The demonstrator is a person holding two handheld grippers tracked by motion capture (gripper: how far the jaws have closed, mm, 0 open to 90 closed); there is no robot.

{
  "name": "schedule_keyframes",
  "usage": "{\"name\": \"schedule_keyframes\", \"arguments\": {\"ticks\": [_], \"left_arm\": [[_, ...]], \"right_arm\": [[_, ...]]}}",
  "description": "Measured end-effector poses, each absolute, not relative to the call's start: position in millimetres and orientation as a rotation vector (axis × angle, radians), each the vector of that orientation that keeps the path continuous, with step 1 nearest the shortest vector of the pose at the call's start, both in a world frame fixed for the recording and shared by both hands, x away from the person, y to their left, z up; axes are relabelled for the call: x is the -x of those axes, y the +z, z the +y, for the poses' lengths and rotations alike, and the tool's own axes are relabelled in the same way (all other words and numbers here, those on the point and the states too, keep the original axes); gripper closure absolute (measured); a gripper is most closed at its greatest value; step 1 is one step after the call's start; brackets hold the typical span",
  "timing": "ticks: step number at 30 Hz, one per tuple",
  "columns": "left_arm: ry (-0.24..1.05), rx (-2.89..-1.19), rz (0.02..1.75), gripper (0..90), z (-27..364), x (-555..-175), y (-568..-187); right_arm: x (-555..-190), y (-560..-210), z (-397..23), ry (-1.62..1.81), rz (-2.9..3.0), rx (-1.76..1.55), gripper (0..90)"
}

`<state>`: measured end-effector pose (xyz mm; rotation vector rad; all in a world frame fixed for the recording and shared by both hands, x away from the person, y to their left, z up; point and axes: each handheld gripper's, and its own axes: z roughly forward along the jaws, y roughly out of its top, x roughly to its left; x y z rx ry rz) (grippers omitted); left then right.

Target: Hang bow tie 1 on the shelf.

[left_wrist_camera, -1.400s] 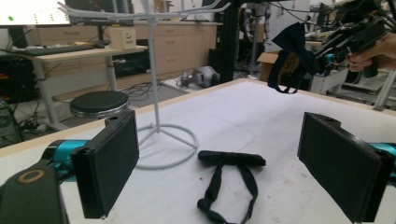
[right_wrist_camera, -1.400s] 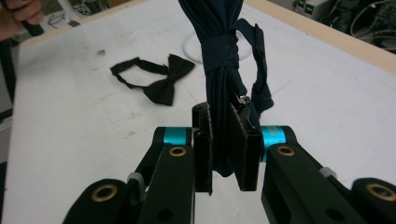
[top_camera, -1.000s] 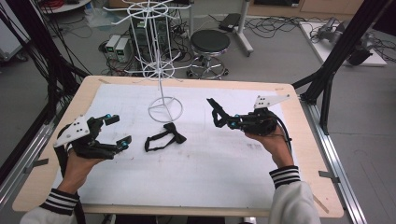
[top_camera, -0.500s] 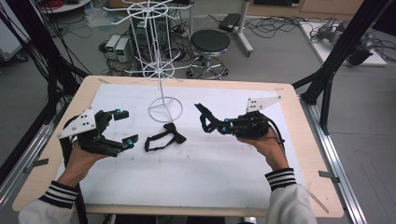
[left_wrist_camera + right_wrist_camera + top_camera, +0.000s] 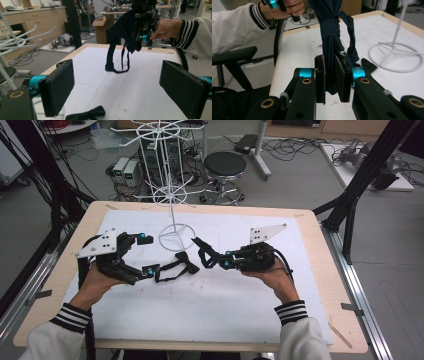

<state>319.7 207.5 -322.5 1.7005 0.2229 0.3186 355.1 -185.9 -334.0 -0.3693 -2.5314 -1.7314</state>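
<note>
My right gripper (image 5: 223, 261) is shut on a navy bow tie (image 5: 203, 251), holding it above the white mat. In the right gripper view the navy bow tie (image 5: 330, 45) is pinched between the pads of the right gripper (image 5: 332, 83), and its strap loops to the right. A black bow tie (image 5: 174, 267) with its strap lies on the mat between the hands. My left gripper (image 5: 147, 255) is open just left of it, jaws wide. The left gripper view has the navy bow tie (image 5: 121, 27) hanging ahead and the black bow tie (image 5: 86, 115) low between the pads (image 5: 60, 86).
A white wire display stand (image 5: 172, 195) rises from a round base (image 5: 176, 236) at the back middle of the mat (image 5: 235, 310). The wooden table edge (image 5: 310, 215) borders the mat. A stool (image 5: 225, 166) and cables are on the floor behind.
Both grippers have moved toward the middle. The right one has carried the navy bow tie leftward and nearer the person; the left one has shifted right, up to the black bow tie.
</note>
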Motion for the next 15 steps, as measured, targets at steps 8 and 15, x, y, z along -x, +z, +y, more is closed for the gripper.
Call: {"name": "schedule_keyframes", "arguments": {"ticks": [8, 15], "left_arm": [[0.263, -1.73, 0.163, 13.3, 189.9, -324.8, -314.6], [0.213, -1.761, 0.102, 13.2, 172.4, -326.5, -312.4]], "right_arm": [[-352.3, -335.9, -169.8, -1.69, -2.538, 0.3, 80.5], [-349.9, -337.2, -164.3, -1.665, -2.545, 0.263, 80.5]]}}
